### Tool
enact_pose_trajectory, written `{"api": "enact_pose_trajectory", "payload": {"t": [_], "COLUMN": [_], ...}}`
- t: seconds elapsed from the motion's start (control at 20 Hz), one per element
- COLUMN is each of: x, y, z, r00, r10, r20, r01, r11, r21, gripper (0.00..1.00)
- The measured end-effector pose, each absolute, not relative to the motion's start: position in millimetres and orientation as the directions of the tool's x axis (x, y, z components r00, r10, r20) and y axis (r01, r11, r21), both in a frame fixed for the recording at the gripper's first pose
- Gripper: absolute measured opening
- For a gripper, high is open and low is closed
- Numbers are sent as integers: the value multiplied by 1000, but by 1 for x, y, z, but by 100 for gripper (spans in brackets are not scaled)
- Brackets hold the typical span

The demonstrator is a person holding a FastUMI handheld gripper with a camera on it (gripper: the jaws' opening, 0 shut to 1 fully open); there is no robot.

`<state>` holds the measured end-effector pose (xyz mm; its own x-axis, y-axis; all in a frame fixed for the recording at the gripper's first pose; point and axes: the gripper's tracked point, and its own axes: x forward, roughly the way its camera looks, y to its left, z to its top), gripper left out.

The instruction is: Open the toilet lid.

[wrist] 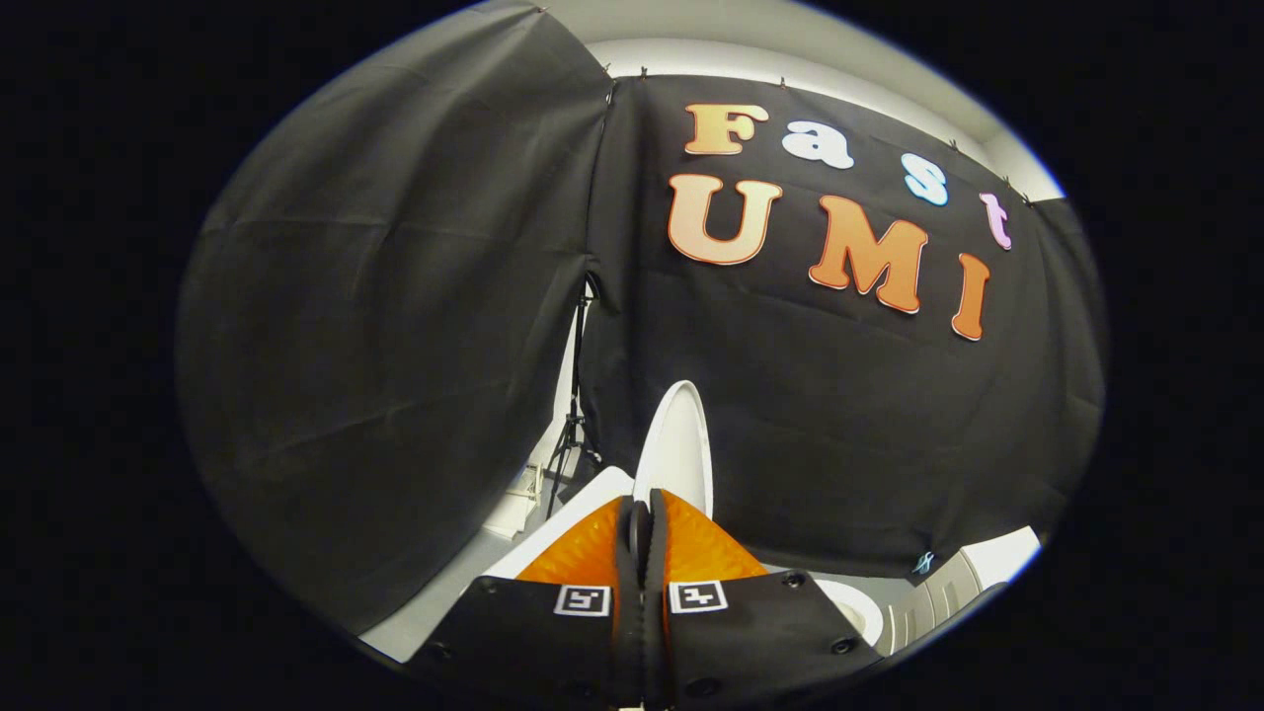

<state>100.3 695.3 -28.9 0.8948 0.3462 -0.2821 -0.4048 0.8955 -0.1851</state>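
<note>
The white toilet lid (pixel 679 439) stands raised and nearly upright, rising just beyond my fingertips against the black cloth wall. My gripper (pixel 642 513) is shut, its two fingers pressed together with no gap and nothing showing between them. The lid's lower part is hidden behind the fingers, so I cannot tell whether the tips touch it. A curved piece of the white toilet seat and bowl rim (pixel 857 604) shows low to the right of the fingers. A flat white part of the toilet (pixel 578 513) lies to the left of the fingers.
Black cloth walls (pixel 395 326) close the booth in on the left and ahead. A thin black tripod stand (pixel 573 425) stands at the gap between the cloths. A white ribbed object (pixel 953 583) sits low to the right.
</note>
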Motion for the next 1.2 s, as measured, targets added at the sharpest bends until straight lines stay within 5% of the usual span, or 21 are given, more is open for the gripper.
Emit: {"api": "enact_pose_trajectory", "payload": {"t": [0.25,0.75,1.2], "x": [101,78,116], "y": [683,684,574], "z": [-27,19,80], "r00": [908,872,896], "r10": [322,450,430], "r20": [-268,-193,-109], "r01": [-371,-470,-434], "r11": [915,880,901], "r21": [-160,-70,-13], "gripper": [12,97,96]}}
